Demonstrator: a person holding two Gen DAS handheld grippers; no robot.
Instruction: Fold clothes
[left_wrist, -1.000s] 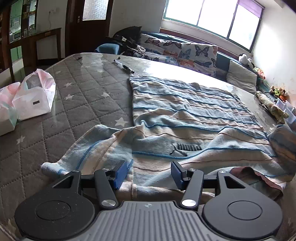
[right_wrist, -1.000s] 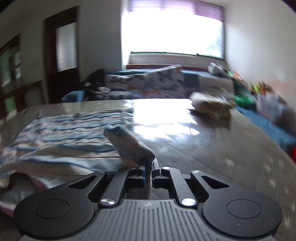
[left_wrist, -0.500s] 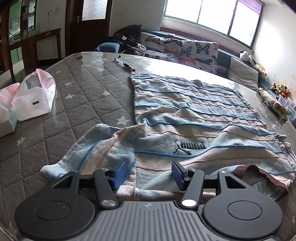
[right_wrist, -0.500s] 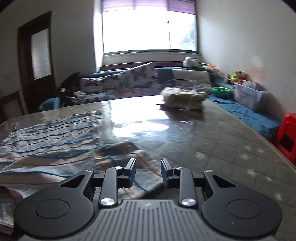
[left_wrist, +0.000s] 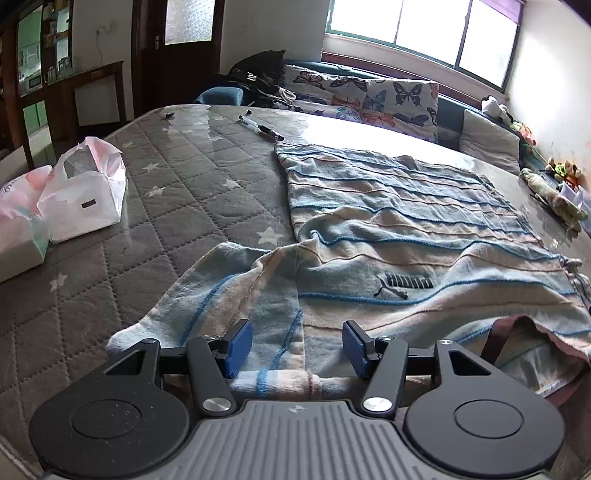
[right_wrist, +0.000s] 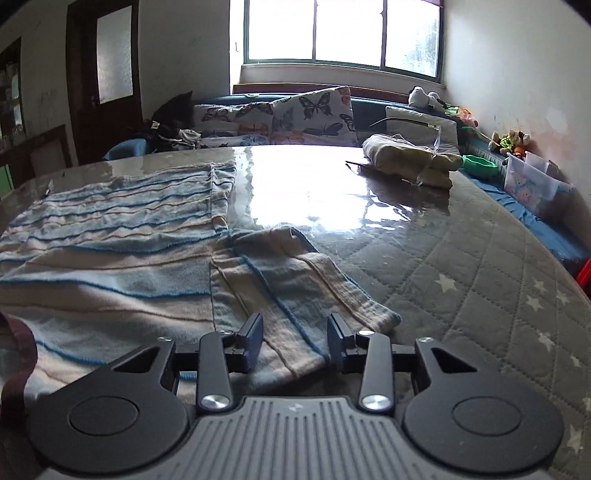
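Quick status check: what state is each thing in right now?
Left gripper: open, over left sleeve.
Right gripper: open, over right sleeve.
Striped sweater: spread flat, unfolded.
Left sleeve: lying outward.
Right sleeve: lying outward.
White plastic bag: open-topped, upright.
Pen: lying flat.

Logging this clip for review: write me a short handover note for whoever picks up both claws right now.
Left claw: open, empty, over the left sleeve.
Right claw: open, empty, over the right sleeve.
The striped sweater lies spread front-up on the quilted table, both sleeves splayed outward.
Done: garment laid out flat.
Left: fold each sleeve in, then fold the body.
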